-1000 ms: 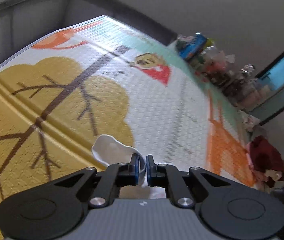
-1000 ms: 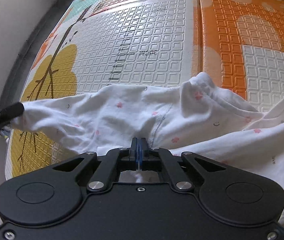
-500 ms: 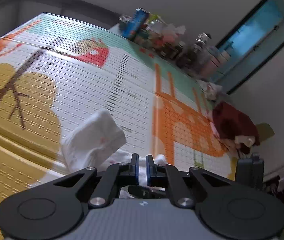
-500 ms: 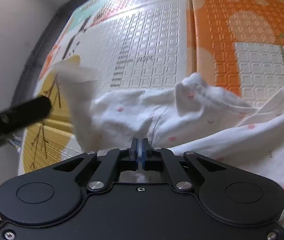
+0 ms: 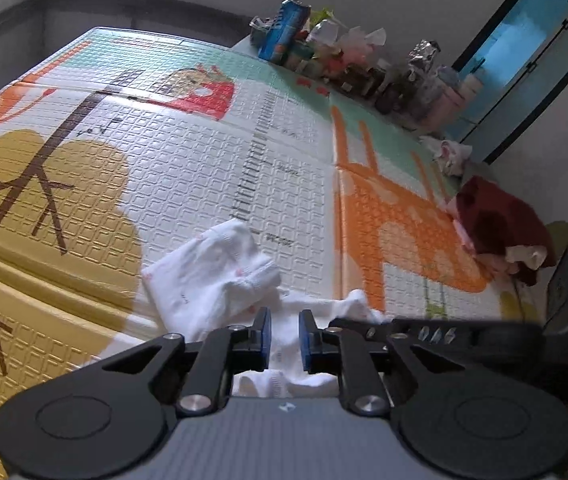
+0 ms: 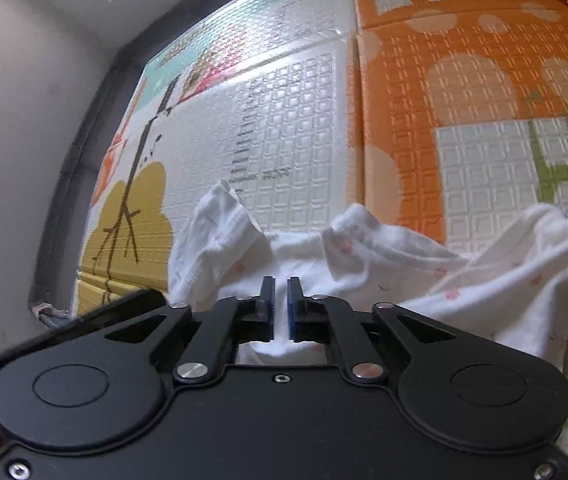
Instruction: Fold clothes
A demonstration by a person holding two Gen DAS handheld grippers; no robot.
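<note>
At the far left the play mat [image 5: 131, 168] shows its yellow tree panel, bare, which gives room for the sleeve [image 5: 211, 276] of the white garment [image 6: 424, 276] to be laid across toward the body; it now lies doubled over just ahead of the left gripper [image 5: 284, 336], probably as the first fold. That gripper's jaws have just been opening and stand slightly spread, with white cloth visible in the gap but the blue pads not pressing it, so it looks like a release after carrying the sleeve inward. Further right, the right gripper [image 6: 281, 308] sits over the middle of the garment near the neckline; its jaws have also just been opening, a narrow gap with fabric beneath and no pinch, likely because it had pinned the body flat during the fold. Right of that, the other sleeve [image 6: 544, 248] is bunched and raised on the green and orange panel, not yet folded. A dark red garment [image 5: 500, 228] waits at the mat's right edge.
</note>
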